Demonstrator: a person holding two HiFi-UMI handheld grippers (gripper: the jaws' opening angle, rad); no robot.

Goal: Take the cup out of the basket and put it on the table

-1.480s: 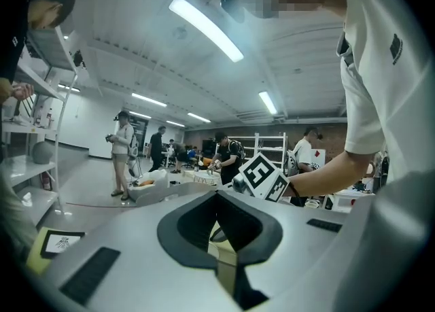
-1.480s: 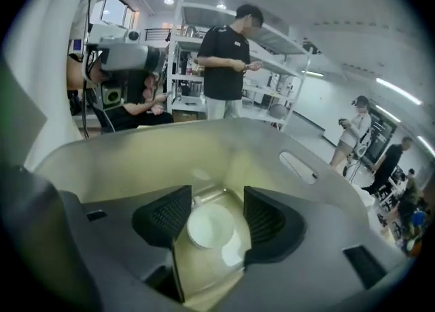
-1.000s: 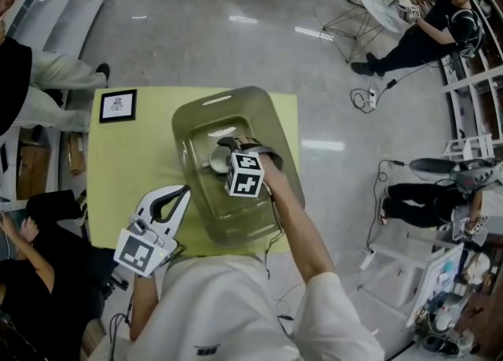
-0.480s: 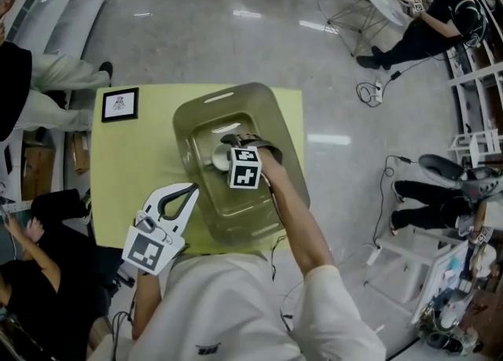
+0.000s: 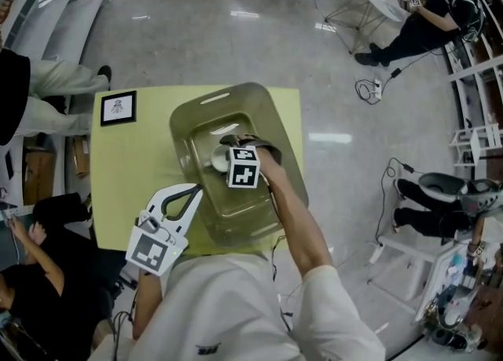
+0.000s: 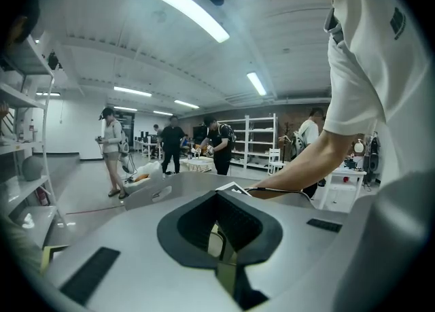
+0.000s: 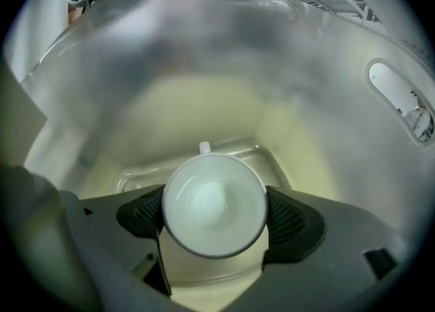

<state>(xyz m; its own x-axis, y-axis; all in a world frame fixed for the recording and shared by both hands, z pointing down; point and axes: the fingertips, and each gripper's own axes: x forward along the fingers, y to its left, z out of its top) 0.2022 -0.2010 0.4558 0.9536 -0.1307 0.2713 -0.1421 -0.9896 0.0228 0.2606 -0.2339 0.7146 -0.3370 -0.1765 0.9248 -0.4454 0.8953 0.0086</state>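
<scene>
Inside basket (image 7: 204, 45), cup (image 7: 214, 202) sides hidden, seemingly upright

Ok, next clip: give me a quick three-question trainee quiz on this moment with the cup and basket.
1. True or false: the cup stands upright inside the basket.
2. Which gripper is down in the basket? A) left B) right
3. What lies on the table's far left corner?
Key: 1 true. 2 B: the right gripper, whose jaws have just been opening, straddles the cup. 3 A black-framed picture.
</scene>
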